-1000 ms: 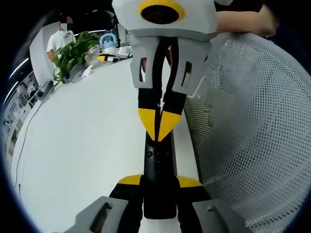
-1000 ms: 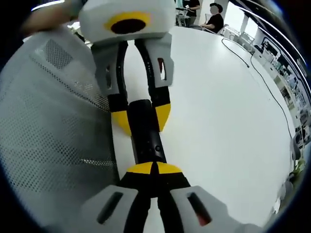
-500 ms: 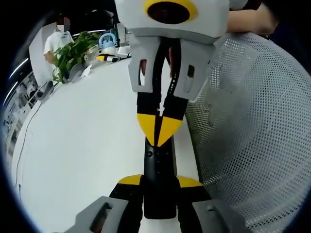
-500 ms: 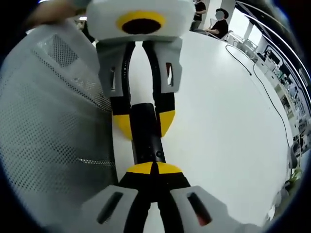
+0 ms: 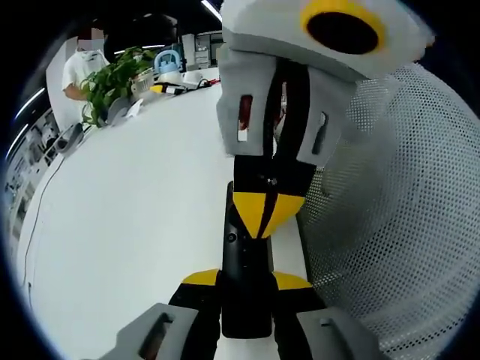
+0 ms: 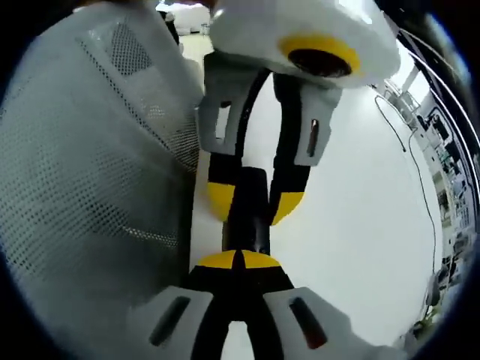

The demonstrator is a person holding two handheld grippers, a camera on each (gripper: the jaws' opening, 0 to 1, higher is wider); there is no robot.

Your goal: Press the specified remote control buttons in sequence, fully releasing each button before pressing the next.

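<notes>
Two sets of tongs are meeting over a black remote control (image 5: 244,262) that is lying on the white bench (image 5: 127,225), beside a white mesh surface (image 5: 390,217). The left tongs (image 5: 246,279) are gripping the remote's near end between yellow-tipped jaws, clamped against its two sides. The right tongs (image 6: 238,260) are pinched together, their yellow tips touching each other and pointing down onto the remote's top face; whether they are actually pressing a button is hard to tell. A leafy green plant (image 5: 112,79) is standing at the far end of the bench.
</notes>
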